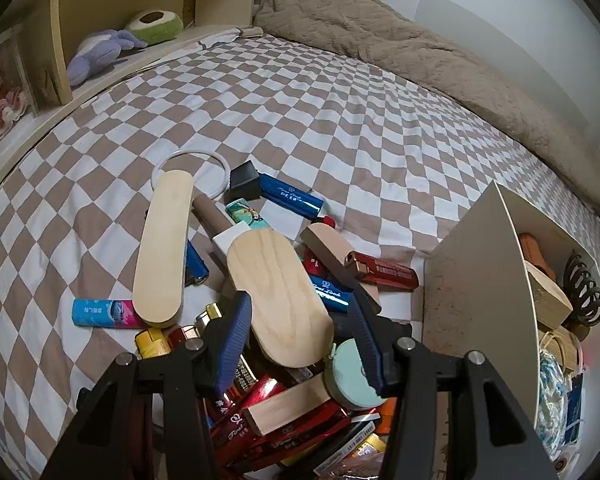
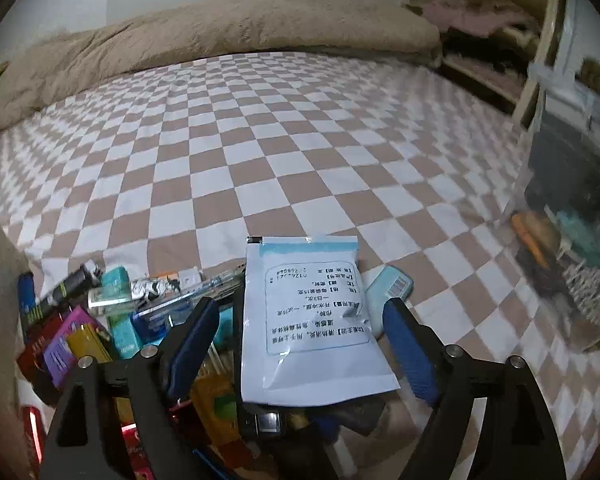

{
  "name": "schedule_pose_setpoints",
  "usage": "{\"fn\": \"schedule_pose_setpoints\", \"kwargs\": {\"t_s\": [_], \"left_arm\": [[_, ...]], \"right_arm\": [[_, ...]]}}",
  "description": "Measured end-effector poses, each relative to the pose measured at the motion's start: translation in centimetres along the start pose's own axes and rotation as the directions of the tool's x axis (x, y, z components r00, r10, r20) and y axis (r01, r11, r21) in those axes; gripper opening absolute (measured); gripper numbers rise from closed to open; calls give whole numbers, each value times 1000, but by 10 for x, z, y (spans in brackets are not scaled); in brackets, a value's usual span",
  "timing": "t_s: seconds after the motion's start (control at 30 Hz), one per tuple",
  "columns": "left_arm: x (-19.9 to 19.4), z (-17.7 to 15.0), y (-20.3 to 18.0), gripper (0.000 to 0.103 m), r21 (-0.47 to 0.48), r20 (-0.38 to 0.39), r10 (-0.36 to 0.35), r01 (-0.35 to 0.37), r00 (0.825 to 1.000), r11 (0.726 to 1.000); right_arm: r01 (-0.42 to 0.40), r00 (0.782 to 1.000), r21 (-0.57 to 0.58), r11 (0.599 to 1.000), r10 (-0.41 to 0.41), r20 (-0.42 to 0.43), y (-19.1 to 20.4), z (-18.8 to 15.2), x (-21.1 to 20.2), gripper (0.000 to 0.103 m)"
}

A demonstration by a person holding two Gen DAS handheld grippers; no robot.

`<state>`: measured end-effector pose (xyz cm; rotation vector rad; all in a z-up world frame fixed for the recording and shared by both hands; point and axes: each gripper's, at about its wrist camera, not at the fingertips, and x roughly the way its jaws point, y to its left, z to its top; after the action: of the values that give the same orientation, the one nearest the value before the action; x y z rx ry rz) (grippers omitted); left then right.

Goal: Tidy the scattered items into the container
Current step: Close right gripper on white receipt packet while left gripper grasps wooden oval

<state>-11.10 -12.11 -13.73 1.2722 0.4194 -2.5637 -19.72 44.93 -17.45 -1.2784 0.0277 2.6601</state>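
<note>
In the left wrist view my left gripper [image 1: 299, 300] is shut across the width of a pale wooden oval board [image 1: 276, 280], above a heap of lipstick tubes, lighters and small packs. A longer wooden oval [image 1: 162, 248] lies to its left, a mint round case [image 1: 346, 384] by the right pad. The beige container [image 1: 476, 280] stands at the right, a black hair claw [image 1: 584, 292] and wooden blocks inside. In the right wrist view my right gripper [image 2: 302, 304] stands open, with a white printed pouch [image 2: 312, 320] lying between its pads on another heap.
The checkered bed sheet [image 1: 320, 120] stretches away, with a tan fluffy blanket [image 1: 440, 52] along its far side. Plush toys [image 1: 100, 52] sit on a wooden shelf at the left. A clear plastic bag of items [image 2: 572, 240] hangs at the right of the right wrist view.
</note>
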Motion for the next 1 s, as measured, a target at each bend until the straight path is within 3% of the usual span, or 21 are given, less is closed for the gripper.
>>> {"fn": "schedule_pose_setpoints", "kwargs": {"t_s": [0.2,0.27,0.33,0.37,0.53,0.6,0.73,1.0], "left_arm": [[7,-1,4,50,-8,-23,18,-18,1000,1000],[11,-2,7,52,-18,-45,18,-19,999,1000],[14,-2,7,61,-22,-59,15,-16,998,1000],[14,-2,7,63,-19,-60,16,-17,998,1000],[18,-4,4,63,-5,-63,35,-35,997,999],[23,-4,3,63,5,-72,46,-46,996,999],[32,-1,6,63,-5,-88,47,-48,995,999],[31,1,10,52,-24,-91,14,-16,996,1000]], "right_arm": [[-15,999,67,998,17,-38,-6,8,10,81],[-14,998,52,999,17,-65,-2,4,15,74],[8,998,18,1000,-7,-59,3,2,12,57],[6,998,22,1000,-5,-60,3,3,11,55],[-8,998,52,999,11,-59,1,1,5,44],[-27,998,73,997,31,-49,-1,0,1,28],[-66,997,109,992,70,-32,-4,-2,-7,26],[-179,984,168,969,179,16,-8,-6,-29,25]]}}
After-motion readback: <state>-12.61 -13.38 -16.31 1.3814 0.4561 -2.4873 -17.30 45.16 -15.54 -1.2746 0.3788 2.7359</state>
